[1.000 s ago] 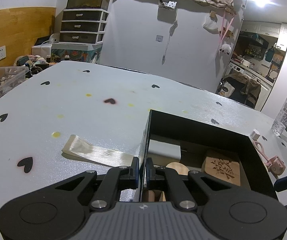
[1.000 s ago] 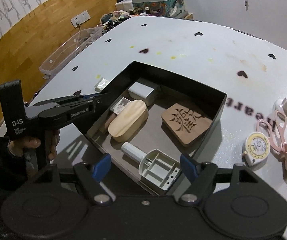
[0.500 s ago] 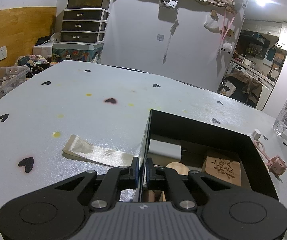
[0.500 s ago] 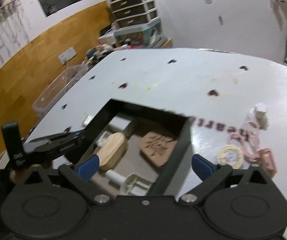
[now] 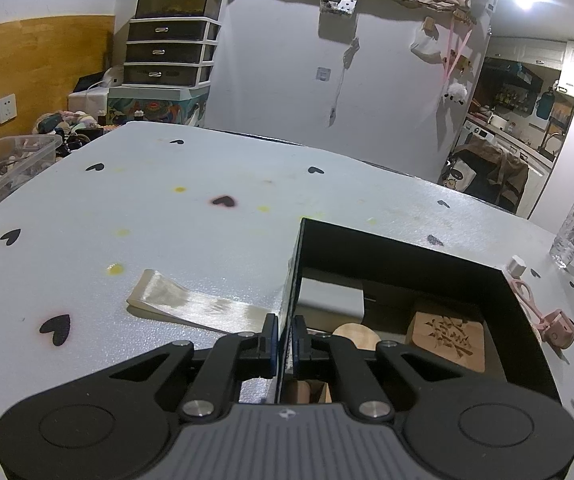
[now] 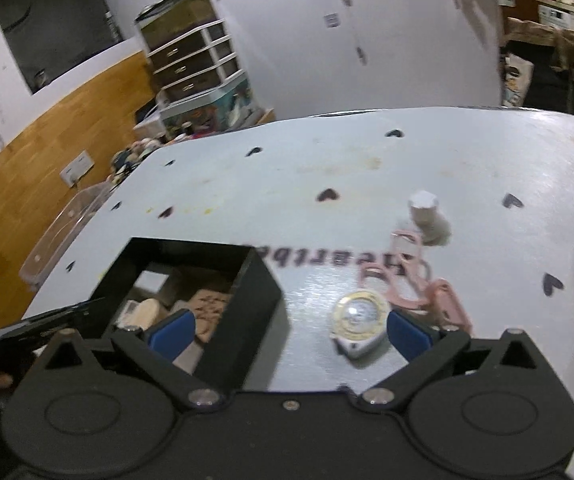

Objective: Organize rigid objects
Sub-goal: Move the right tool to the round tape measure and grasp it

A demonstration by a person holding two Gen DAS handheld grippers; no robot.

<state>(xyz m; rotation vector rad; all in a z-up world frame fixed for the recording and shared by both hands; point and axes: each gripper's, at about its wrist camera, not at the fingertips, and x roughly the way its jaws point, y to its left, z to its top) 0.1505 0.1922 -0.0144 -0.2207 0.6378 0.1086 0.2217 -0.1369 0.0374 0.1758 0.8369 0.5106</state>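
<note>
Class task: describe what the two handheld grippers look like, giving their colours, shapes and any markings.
Both grippers are black. The left gripper has a ribbed grey centre panel, angular linkage arms with silver pivot pins, and round discs at either side. The right gripper has the same build, with bright blue pads on its fingers.

Left gripper (image 5: pixel 285 336) clamped on near-left wall of black box (image 5: pixel 403 258). Inside box: carved wooden block (image 5: pixel 449 340), rounded wooden piece (image 5: pixel 355 334), white block (image 5: pixel 331 300). Ribbon strip (image 5: pixel 191 304) flat on table (image 5: pixel 167 208), left of box. Pink item (image 5: pixel 555 326) right of box.
</note>
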